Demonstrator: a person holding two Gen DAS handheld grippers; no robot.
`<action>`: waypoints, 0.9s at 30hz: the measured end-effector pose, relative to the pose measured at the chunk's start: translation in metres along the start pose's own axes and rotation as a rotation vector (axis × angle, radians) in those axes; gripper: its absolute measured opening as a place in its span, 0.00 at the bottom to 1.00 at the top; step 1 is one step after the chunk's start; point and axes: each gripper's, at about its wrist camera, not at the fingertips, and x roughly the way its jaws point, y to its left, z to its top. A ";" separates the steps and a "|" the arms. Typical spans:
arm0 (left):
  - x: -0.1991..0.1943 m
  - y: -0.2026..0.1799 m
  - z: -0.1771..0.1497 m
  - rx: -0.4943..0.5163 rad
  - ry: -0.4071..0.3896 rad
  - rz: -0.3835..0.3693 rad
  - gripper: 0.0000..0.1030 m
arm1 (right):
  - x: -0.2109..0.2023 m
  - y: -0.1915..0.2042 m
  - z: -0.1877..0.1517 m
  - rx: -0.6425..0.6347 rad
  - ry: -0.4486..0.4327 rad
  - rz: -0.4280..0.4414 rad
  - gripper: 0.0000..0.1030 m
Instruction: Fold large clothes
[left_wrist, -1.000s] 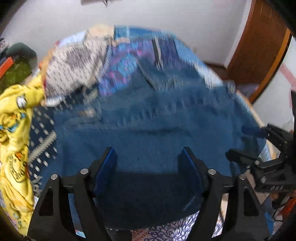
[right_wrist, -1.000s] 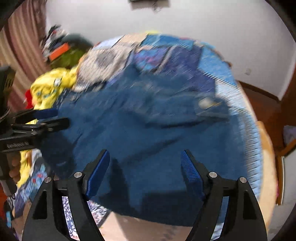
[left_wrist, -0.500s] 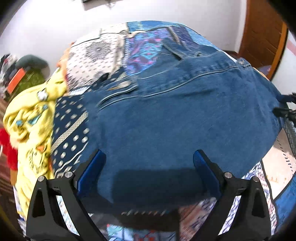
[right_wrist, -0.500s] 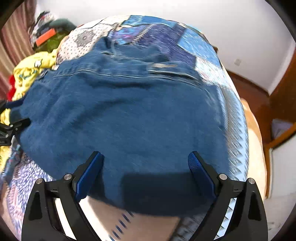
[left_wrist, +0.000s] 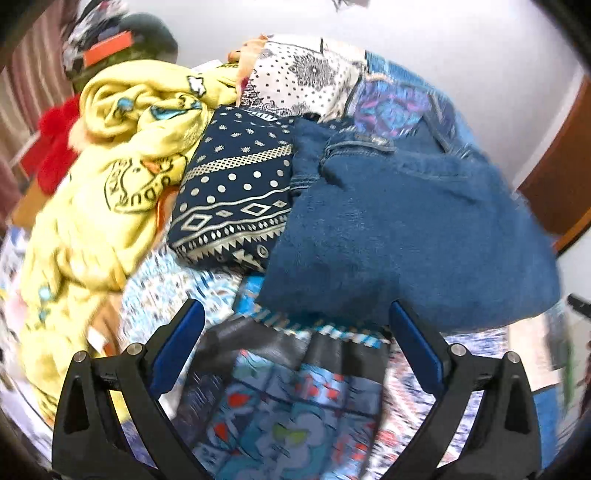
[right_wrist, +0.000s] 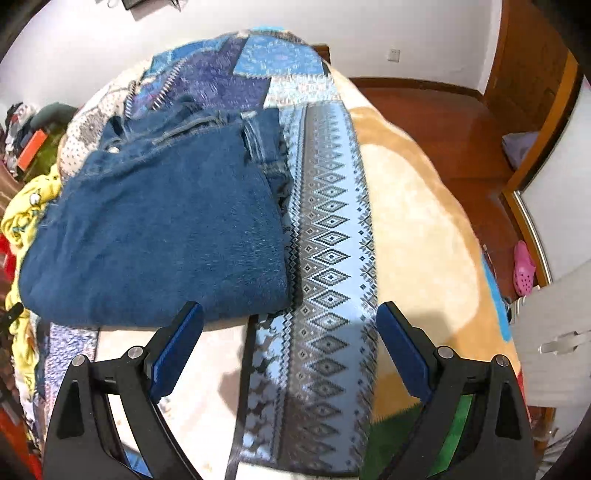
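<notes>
Jeans (right_wrist: 159, 236) folded into compact stack on bed (right_wrist: 413, 221), at 10 o'clock of right gripper (right_wrist: 290, 349); left gripper (left_wrist: 297, 347) likewise empty, both gaping after just widening; yellow garment (left_wrist: 110, 177) at 9 o'clock apparently unfolded

Plain white walls (right_wrist: 369, 33) with a wall socket (right_wrist: 395, 55); glossy reddish-brown wooden floor (right_wrist: 443, 122); brown wooden door (left_wrist: 557, 166); bed under a blue patchwork quilt (right_wrist: 328, 229) and tan fleece blanket (right_wrist: 417, 229); pink clog (right_wrist: 524, 273) on the floor.
</notes>
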 end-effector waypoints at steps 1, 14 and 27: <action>-0.005 0.002 -0.003 -0.040 -0.003 -0.042 0.98 | -0.007 0.005 -0.001 -0.017 -0.020 -0.001 0.91; 0.056 -0.009 -0.023 -0.430 0.114 -0.588 0.98 | -0.011 0.053 -0.007 -0.129 -0.079 0.114 0.91; 0.111 -0.008 0.013 -0.554 0.066 -0.491 0.68 | 0.020 0.059 -0.007 -0.093 0.000 0.124 0.91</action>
